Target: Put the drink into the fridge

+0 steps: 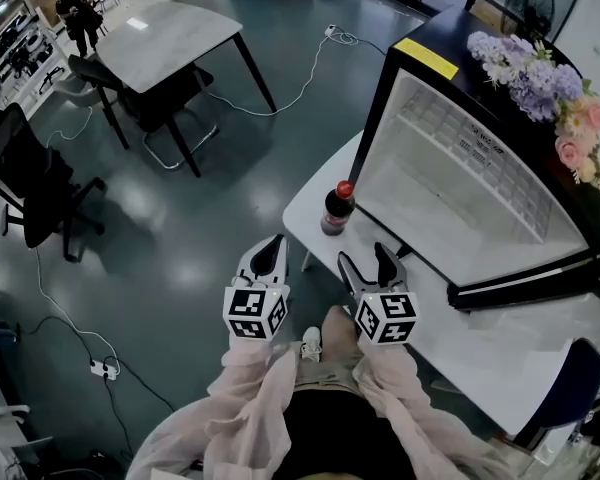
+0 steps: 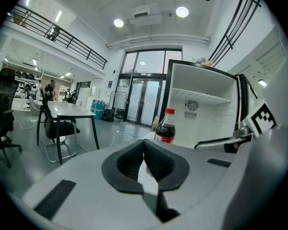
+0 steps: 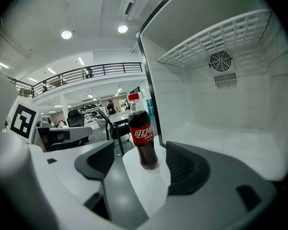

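A cola bottle (image 1: 337, 208) with a red cap stands upright on the corner of the white table (image 1: 500, 338), just left of the open fridge (image 1: 460, 158). My right gripper (image 1: 365, 258) is open and points at the bottle (image 3: 143, 138), which stands a little beyond its jaws, untouched. The fridge's white inside (image 3: 221, 109) with its wire shelf fills the right of that view. My left gripper (image 1: 273, 243) hovers off the table's left edge, pads together with nothing in them. In the left gripper view the bottle (image 2: 165, 127) shows ahead, right of the closed jaws (image 2: 145, 145).
Flowers (image 1: 550, 88) lie on top of the fridge. A grey table (image 1: 170, 38) with chairs stands far left, a black office chair (image 1: 40, 198) nearer. Cables (image 1: 70, 318) run over the floor. A blue chair back (image 1: 570, 378) is at lower right.
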A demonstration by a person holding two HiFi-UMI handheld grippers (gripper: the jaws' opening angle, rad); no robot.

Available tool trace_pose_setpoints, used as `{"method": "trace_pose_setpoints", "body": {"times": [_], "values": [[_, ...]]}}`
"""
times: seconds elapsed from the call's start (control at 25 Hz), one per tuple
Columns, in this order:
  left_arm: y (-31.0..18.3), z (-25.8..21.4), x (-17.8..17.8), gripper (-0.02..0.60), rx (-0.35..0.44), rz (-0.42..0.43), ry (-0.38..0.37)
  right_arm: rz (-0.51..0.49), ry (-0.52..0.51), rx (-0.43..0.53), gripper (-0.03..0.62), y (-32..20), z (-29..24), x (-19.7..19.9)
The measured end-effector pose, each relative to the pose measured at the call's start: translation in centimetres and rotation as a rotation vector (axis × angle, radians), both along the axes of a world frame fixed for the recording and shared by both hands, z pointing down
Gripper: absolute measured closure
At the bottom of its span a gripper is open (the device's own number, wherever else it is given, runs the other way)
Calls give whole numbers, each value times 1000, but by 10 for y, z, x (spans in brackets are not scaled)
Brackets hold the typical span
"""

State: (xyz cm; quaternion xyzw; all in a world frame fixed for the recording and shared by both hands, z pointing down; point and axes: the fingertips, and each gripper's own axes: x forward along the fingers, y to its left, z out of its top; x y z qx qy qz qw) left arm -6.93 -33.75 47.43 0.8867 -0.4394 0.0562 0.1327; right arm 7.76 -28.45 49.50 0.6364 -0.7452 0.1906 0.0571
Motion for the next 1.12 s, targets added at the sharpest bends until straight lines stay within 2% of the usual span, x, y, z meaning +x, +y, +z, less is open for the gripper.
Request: {"method": "trace_pose_setpoints", "body": {"times": [0.44,1.12], "values": [[-27,10,-9,569,-25,-66,2,-70,34,-1,240,-42,6,-8],[-61,18,-10,569,-48,-119,-10,-142,82,-10,228,-95,13,-11]]}}
